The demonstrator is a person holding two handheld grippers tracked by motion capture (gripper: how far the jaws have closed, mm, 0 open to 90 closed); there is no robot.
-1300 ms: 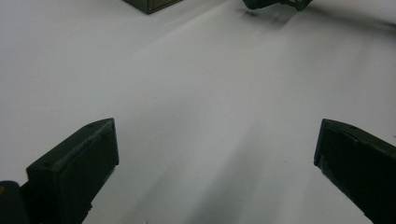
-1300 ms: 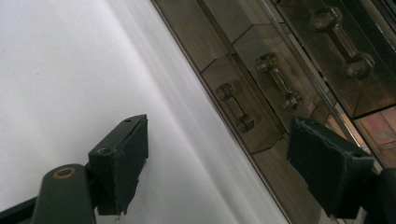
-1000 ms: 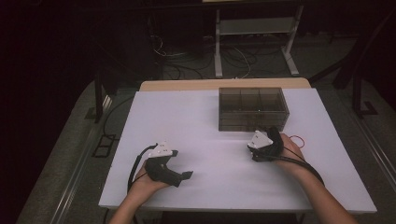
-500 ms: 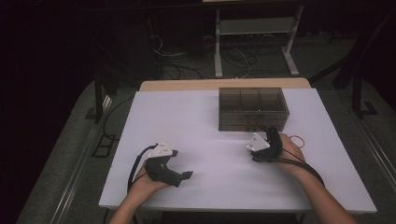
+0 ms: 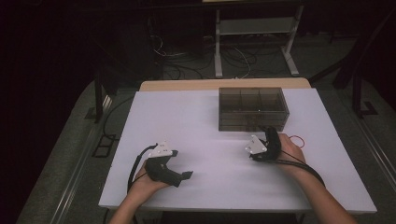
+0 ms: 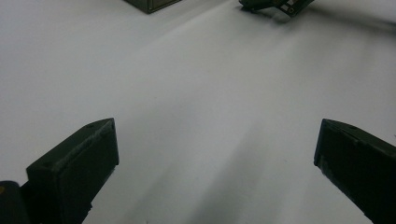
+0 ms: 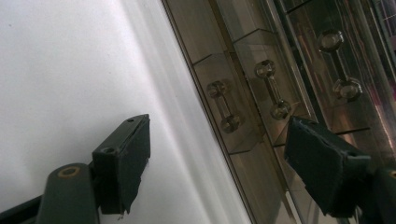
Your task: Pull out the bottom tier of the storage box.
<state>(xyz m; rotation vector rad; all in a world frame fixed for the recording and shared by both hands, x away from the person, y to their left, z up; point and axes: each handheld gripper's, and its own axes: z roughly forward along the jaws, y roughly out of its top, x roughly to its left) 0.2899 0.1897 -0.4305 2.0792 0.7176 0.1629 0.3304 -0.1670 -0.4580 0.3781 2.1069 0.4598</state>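
Two grippers open, right one lined up on the drawer box

Left side first: the left gripper (image 5: 187, 176) is rested on the white table (image 5: 196, 121), jaws spread wide with nothing between them, well apart from the box.

Moving right: the smoky clear drawer box (image 5: 252, 108) is sat at the far right-centre of the table, long axis running left-right, drawer fronts toward the person. The right gripper (image 5: 267, 135) is held just in front of it, jaws parted and empty. In the right gripper view three small clear dumbbell handles are seen just ahead of the jaws; the middle handle (image 7: 272, 89) lies closest to the gap.

Judged: the right hand is far nearer, so a short forward reach onto a handle is what the next move turns on.
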